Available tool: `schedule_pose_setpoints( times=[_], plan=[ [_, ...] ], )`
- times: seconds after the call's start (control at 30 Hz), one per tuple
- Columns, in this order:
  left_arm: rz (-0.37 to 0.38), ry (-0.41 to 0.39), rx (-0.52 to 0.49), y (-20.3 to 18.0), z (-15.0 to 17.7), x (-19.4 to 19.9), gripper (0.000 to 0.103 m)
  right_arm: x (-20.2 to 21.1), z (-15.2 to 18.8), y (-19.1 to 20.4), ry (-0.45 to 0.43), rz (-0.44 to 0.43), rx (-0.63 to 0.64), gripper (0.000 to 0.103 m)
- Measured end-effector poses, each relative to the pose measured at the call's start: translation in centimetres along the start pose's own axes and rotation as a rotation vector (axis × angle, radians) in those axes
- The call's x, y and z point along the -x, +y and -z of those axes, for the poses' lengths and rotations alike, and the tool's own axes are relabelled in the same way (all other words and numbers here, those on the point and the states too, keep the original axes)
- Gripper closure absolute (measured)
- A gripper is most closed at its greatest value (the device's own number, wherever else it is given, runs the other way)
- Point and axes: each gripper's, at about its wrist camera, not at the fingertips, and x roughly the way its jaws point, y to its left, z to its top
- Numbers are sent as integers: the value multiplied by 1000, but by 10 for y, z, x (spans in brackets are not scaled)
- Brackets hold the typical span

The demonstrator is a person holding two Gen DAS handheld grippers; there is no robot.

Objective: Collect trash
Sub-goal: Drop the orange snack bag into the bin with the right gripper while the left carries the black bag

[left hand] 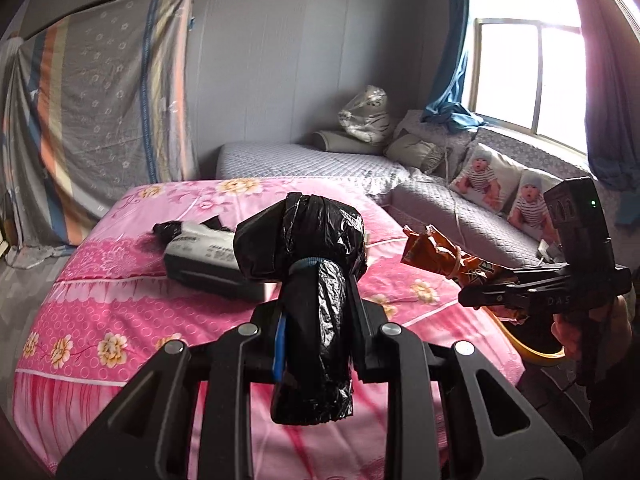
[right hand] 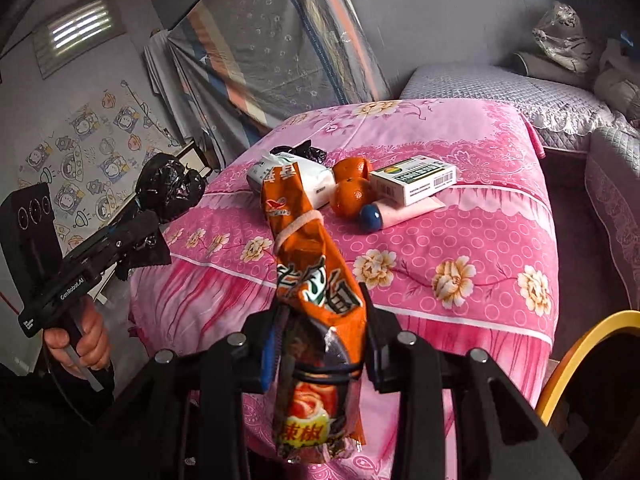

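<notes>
A crumpled black plastic bag [left hand: 304, 240] sits clamped between the fingers of my left gripper [left hand: 316, 320], above the pink flowered cover [left hand: 120, 320]. An orange snack wrapper [right hand: 312, 248], tied with a rubber band, is held upright in my right gripper [right hand: 320, 344], whose pads press on its lower half. In the left wrist view the right gripper [left hand: 480, 296] is at the right with the wrapper [left hand: 444, 256] sticking out leftward. The right wrist view shows the left gripper [right hand: 136, 224] at the left, in a person's hand, with the black bag [right hand: 168, 188] at its tip.
On the pink cover [right hand: 460, 240] lie two oranges [right hand: 350, 196], a white and green box [right hand: 416, 178], a white packet [right hand: 316, 178], a blue-capped pink tube [right hand: 400, 210] and a scrap of black bag [right hand: 300, 150]. A yellow-rimmed container [right hand: 580, 360] stands at lower right. A grey quilted couch [left hand: 460, 208] runs along the window.
</notes>
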Motion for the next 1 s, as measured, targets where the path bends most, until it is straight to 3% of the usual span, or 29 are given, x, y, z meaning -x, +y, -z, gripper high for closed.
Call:
schedule_pose_setpoints(
  times=[0.37,0.63,0.83,1.0],
  plan=[
    [110,-31,-99,-54,-18,-6,80,59,14,-49,-123,109,-126,71],
    [209,-37,-166,-96,-28,-17,80,107,37,-107,-206,293,-264,71],
    [277,-39,-223,-131,-34,-24,80,115,66,-164,-185,496,-362,71],
    [329,-18,-274,-163,-41,-39,80,105,95,-204,-140,540,-468,71]
  ],
)
